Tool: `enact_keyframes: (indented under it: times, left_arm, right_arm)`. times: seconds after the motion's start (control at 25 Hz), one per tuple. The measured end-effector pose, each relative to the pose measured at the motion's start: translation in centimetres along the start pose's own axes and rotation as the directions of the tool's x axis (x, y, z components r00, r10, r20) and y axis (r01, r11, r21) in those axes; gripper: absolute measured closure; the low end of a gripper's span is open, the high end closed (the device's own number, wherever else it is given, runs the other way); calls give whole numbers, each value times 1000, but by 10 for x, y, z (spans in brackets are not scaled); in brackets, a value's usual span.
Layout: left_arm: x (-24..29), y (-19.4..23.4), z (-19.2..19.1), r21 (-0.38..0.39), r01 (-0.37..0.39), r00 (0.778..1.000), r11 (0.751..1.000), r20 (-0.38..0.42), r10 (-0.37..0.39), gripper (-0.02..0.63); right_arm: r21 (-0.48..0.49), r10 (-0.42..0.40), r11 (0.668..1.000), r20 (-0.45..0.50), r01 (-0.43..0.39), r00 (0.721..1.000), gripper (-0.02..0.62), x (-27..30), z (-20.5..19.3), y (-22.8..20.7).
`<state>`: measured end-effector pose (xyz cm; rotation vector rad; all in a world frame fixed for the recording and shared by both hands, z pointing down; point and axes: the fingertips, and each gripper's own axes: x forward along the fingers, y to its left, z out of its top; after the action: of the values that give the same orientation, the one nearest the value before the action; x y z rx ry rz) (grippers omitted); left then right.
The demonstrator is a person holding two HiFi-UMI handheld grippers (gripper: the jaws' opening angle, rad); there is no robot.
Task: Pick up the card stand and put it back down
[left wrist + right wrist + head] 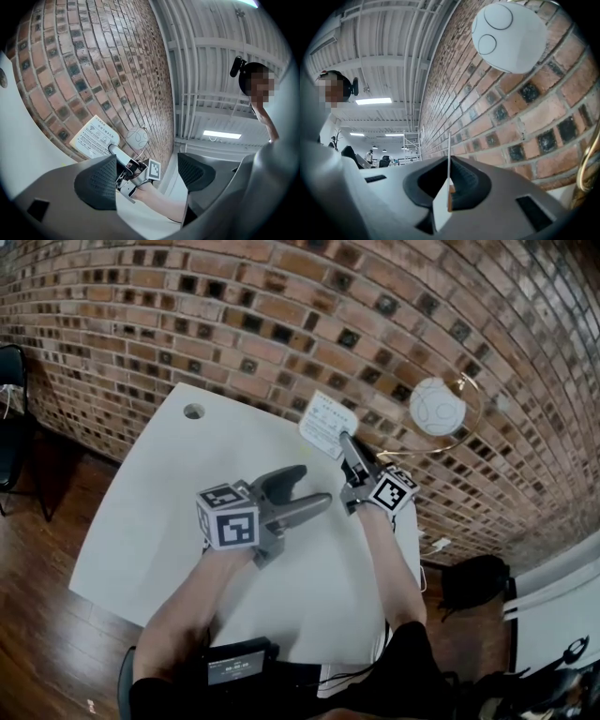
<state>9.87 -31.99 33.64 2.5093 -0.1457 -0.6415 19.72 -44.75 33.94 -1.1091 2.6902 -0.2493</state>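
Brick wall [281, 315] backs a white table [141, 521]. Card stand [327, 424] is at the table's 1 o'clock edge, clamped edge-on between the right gripper's [346, 441] jaws. At its 6 o'clock the left gripper [314, 486] hovers with jaws apart and empty. A white globe [437, 407] hangs at 3 o'clock.

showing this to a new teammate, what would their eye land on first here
Most likely the right gripper, shut on the white card stand at the far edge of the white table, close to the brick wall. Next comes the left gripper, open and empty over mid-table, then the round white globe by the wall, right of the card.
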Motion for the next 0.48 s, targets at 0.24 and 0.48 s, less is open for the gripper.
enact_keyframes:
  times: [0.24,0.48]
  left_arm:
    - [-2,3,3,-5,-12,1000,1000,9,12,207]
    - [-2,4,-2,-22,-12,1000,1000,1,12,207]
  right_arm:
    - [-1,4,1000,-22,-4,1000,566,16,-13,-21]
    - [11,2,1000,-57,-1,998,566,29,-32,-35]
